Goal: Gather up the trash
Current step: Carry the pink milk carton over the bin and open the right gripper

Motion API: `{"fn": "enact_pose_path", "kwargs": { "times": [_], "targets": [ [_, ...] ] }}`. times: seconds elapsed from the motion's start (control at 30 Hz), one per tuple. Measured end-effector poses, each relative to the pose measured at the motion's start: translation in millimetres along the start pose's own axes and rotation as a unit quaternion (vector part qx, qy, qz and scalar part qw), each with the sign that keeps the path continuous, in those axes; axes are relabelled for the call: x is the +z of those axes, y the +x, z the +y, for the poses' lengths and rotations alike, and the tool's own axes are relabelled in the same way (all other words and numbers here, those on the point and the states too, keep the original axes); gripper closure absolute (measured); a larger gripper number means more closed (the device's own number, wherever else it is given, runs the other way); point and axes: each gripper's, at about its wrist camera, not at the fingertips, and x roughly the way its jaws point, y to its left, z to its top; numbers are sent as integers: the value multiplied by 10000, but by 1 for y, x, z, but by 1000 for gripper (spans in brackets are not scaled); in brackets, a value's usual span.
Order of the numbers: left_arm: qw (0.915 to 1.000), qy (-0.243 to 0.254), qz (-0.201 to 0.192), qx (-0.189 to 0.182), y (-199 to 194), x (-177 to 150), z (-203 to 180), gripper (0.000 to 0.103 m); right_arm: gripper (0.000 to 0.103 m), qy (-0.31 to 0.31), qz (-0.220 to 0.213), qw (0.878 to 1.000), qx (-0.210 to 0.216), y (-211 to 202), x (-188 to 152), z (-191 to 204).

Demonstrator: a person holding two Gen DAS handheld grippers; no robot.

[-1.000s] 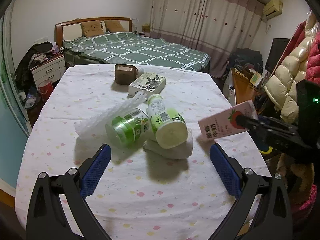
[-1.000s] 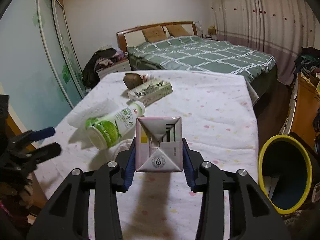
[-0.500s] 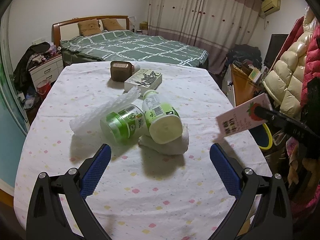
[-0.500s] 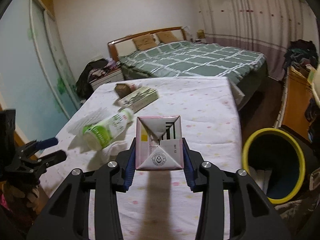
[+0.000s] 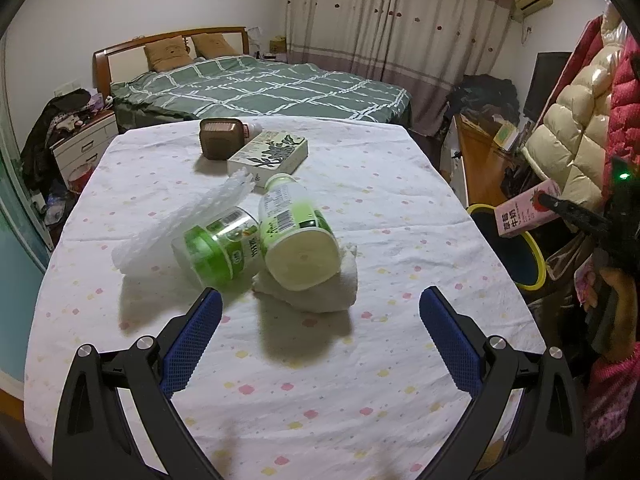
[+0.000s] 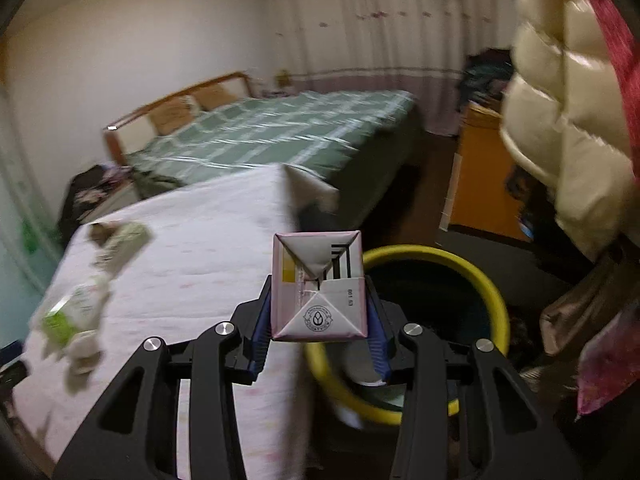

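Observation:
My right gripper [image 6: 318, 316] is shut on a pink strawberry milk carton [image 6: 318, 286], held at the table's right edge with the yellow-rimmed bin [image 6: 486, 284] just beyond it. From the left wrist view the same carton [image 5: 526, 212] hangs over that bin [image 5: 536, 264]. My left gripper [image 5: 320, 320] is open above the tablecloth, nothing between its blue pads. Just ahead of it lie a green-lidded clear jar [image 5: 218, 246], a green-and-white bottle [image 5: 296, 236] on its side, a crumpled white tissue [image 5: 320, 284] and a white foam net [image 5: 188, 220].
Further back on the table [image 5: 360, 380] lie a flat printed box [image 5: 268, 154] and a brown tub [image 5: 220, 136]. A bed [image 5: 260, 88] stands behind. Puffy coats [image 5: 576, 136] hang at the right, close to the bin. A person's hand [image 5: 612, 308] holds the right gripper.
My right gripper has swung right with the carton, from over the table to the bin's edge. The left gripper has crept slightly closer to the bottles.

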Motion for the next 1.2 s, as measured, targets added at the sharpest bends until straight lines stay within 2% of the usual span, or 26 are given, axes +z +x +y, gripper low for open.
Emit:
{"fn": "enact_pose_path", "kwargs": {
  "times": [0.13,0.33,0.53,0.7,0.8,1.03,1.13,1.2],
  "targets": [
    [10000,4,69,11,8,2,0,6,64,187,375,9983,-413,44,-8,-31],
    [9999,15,158,59,18,4,-2,6,63,299,933,9915,-858,100,-25,-57],
    [9997,-22,237,87,24,3,2,6,63,327,1266,9859,-1042,127,-38,-62],
    [9996,-54,273,98,28,2,6,6,61,328,1251,9856,-1088,126,-40,-64],
    [9996,-95,244,126,28,4,11,6,58,320,1138,9873,-1066,118,-39,-63],
    [9995,-217,182,127,34,10,20,6,57,265,952,9906,-951,96,-35,-52],
    [9991,-338,227,-110,41,15,20,11,57,232,951,9909,-921,93,-36,-47],
    [9992,-304,231,-82,46,19,17,13,57,192,960,9907,-940,93,-37,-44]
  ]
}}
